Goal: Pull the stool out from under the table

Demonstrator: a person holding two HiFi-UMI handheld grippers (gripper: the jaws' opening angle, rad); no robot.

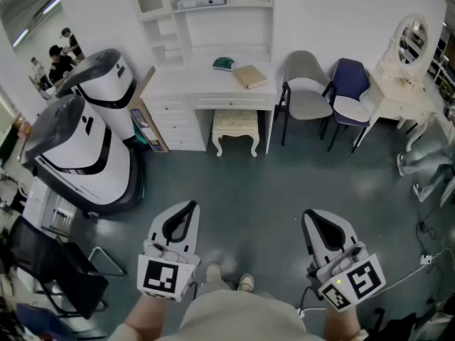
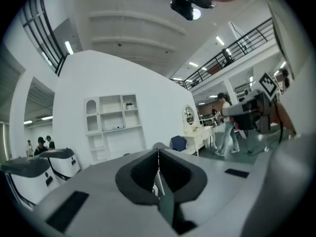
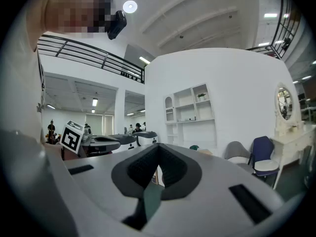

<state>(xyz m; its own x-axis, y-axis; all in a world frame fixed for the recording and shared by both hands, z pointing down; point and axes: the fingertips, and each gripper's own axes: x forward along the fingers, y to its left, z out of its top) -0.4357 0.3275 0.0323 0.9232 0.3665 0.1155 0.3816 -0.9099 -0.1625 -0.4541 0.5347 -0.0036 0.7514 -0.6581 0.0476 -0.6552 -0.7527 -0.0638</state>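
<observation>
A cream upholstered stool (image 1: 235, 129) with curved legs stands tucked under the front of the white table (image 1: 199, 84), far ahead of me. My left gripper (image 1: 189, 206) is held low at the bottom left of the head view, shut with nothing in it. My right gripper (image 1: 311, 216) is at the bottom right, also shut and empty. Both point toward the table across a wide stretch of floor. In the left gripper view the left gripper (image 2: 158, 151) has its jaws together. The right gripper (image 3: 157, 147) in its own view looks the same, and its body hides the stool.
A green object (image 1: 223, 64) and a tan book (image 1: 249, 76) lie on the table. Two white robot machines (image 1: 89, 148) stand at the left. A grey chair (image 1: 307, 98), a blue chair (image 1: 350, 99) and a white vanity (image 1: 400, 84) stand at the right. Cables (image 1: 426, 258) trail at lower right.
</observation>
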